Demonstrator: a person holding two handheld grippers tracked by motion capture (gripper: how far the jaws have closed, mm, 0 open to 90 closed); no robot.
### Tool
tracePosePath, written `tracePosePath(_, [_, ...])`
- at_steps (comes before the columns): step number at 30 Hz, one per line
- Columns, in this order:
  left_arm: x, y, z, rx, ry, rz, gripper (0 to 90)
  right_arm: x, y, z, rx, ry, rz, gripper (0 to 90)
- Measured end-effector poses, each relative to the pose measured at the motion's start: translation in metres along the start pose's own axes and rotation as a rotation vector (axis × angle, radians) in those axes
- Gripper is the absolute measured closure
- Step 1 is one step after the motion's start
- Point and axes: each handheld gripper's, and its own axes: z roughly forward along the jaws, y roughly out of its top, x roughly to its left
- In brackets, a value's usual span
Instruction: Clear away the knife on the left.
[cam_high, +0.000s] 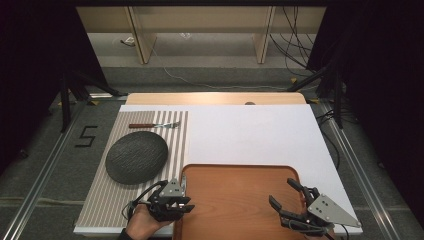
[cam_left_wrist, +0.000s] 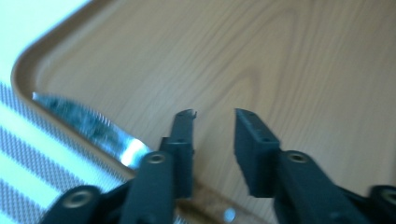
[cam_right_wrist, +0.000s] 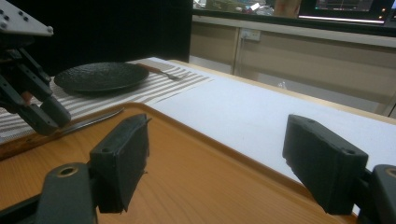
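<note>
Two grippers being held low over the near end of the white table (cam_high: 250, 130), with the work in hand judged to be picking up a table knife. Taking things from largest down: looking at a wooden tray (cam_high: 240, 200) sitting at the near edge, with a striped placemat (cam_high: 100, 200) just beside it on the left and a dark round plate (cam_high: 136, 156) resting on that mat.

Seeing the left gripper (cam_high: 188, 204) hovering at the tray's left rim, jaws parted and gripping nothing. Seeing the right gripper (cam_high: 280, 190) hanging over the tray's right part, jaws spread wide and also holding nothing.

Finding the knife (cam_left_wrist: 88, 122) lying along the tray's left rim. Its long axis is running near to far, with the blade pointing away toward the tray's far left corner and the handle end passing just beneath the left jaws. Judging the left hand far the nearer. The right gripper is well apart, across the tray. Judging the coming move to be turning on setting the jaws across that axis.

Struggling to make out the handle, which is blurred and largely covered by the jaws in the left gripper view. Unable to tell whether the knife is resting on the rim or just inside it. Noting a fork (cam_high: 155, 125) lying crosswise beyond the plate.
</note>
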Motion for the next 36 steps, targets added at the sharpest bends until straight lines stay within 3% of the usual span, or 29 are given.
tracePosePath(2, [-0.001, 0.001, -0.002, -0.045, -0.02, -0.008, 59.2, 0.0, 0.0, 0.0, 0.0, 0.0, -0.001, 23.8])
tracePosePath(6, [-0.002, 0.004, -0.004, -0.087, 0.004, -0.016, 40.2, 0.0, 0.0, 0.0, -0.001, 0.001, -0.002, 23.8])
tracePosePath(11, [-0.002, 0.004, -0.01, -0.184, -0.009, -0.03, 31.5, 0.0, 0.0, 0.0, -0.001, 0.002, 0.0, 23.8])
tracePosePath(17, [-0.001, 0.002, -0.02, -0.309, 0.006, -0.041, 24.0, 0.001, 0.0, 0.0, 0.0, 0.005, -0.002, 23.8])
tracePosePath(25, [0.0, -0.002, -0.034, -0.465, 0.017, -0.039, 21.3, 0.001, 0.0, 0.001, 0.001, 0.006, -0.001, 23.8])
tracePosePath(36, [-0.002, -0.009, -0.044, -0.561, 0.027, -0.03, 20.5, 0.001, 0.0, 0.001, 0.002, 0.006, 0.0, 23.8])
